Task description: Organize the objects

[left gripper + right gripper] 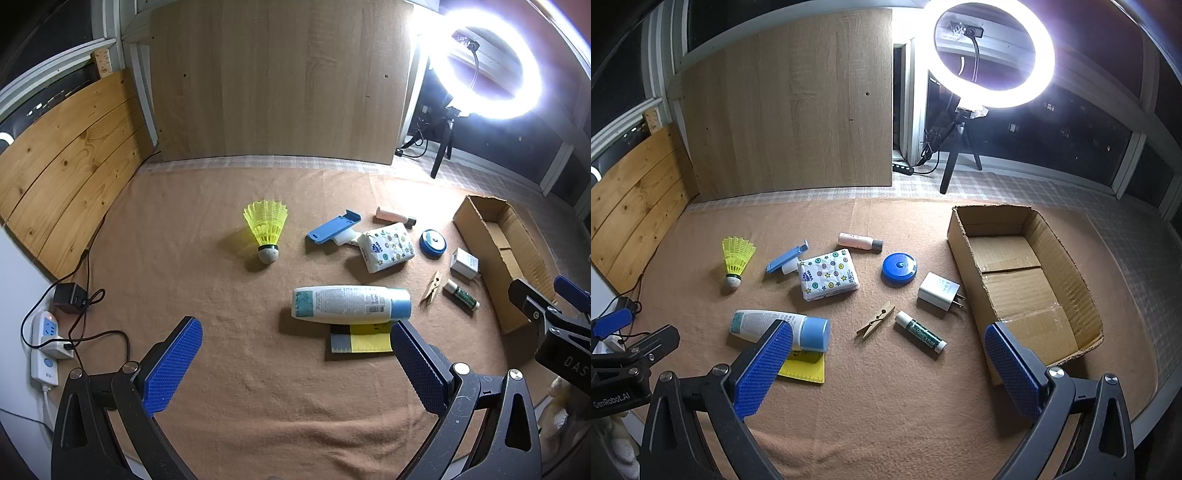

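Hovering claws [295, 354] (both agape) above bottle [351, 304]

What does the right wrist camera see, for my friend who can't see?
An empty cardboard box sits on a tan blanket, with a shuttlecock, lotion bottle and clothespin scattered left of it. The open right gripper hovers above.
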A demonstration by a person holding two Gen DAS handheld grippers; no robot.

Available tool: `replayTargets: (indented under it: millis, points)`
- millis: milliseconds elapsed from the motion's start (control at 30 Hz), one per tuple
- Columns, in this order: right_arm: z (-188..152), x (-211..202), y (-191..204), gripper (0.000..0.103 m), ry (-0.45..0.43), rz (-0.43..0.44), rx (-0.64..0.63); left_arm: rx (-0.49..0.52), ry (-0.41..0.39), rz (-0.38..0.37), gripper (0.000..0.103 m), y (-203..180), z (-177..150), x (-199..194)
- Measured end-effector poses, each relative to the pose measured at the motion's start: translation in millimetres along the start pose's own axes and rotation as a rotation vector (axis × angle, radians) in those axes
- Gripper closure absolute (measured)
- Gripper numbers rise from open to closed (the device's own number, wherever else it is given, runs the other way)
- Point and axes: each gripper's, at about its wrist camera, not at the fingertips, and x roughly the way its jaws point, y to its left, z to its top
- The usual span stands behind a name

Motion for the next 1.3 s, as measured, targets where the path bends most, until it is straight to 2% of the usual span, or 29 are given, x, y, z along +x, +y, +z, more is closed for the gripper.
replayTargets:
  millis: [1300]
  points:
    - [-1.6,-3.6,-0.8,0.000,-0.002,0.011,-0.015,0.003,-0.010,-0.003,0.000,-4.5,0.7,-6.1]
